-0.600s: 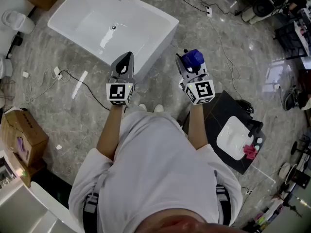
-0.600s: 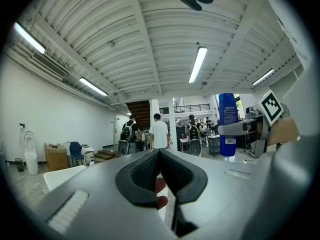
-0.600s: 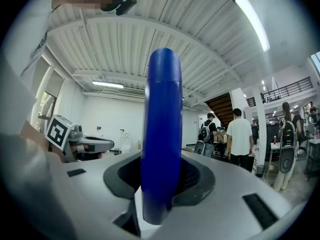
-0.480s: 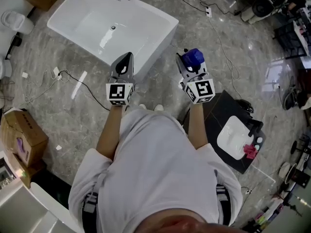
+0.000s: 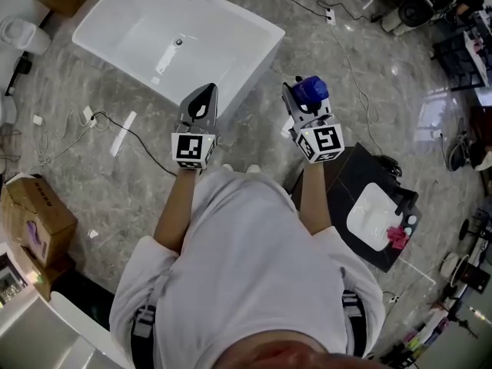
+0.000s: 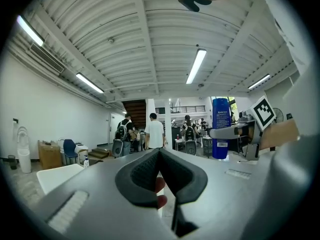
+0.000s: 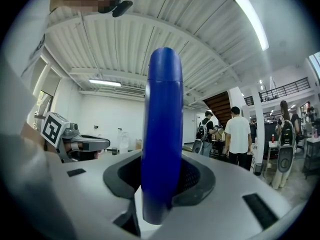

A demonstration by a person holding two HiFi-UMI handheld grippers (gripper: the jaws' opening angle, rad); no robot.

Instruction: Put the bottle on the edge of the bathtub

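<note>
the right gripper (image 5: 306, 102) pinches the blue bottle (image 5: 310, 89) about its lower body, pads pressed on either side, and holds it upright. the left gripper (image 5: 205, 92) has its jaws pressed together on nothing. against the head view of half a second ago, both grippers sit a touch higher in the picture and the bathtub (image 5: 257, 68) looms slightly larger, so the person seems to be closing on it. the carry is under way and the bottle is not yet over the rim. the tub lies at about eleven o'clock from the bottle, its near corner at roughly ten o'clock and still apart from it. the bottle is tall and slim with a rounded top, smooth and glossy, and light print shows on one side.
</note>
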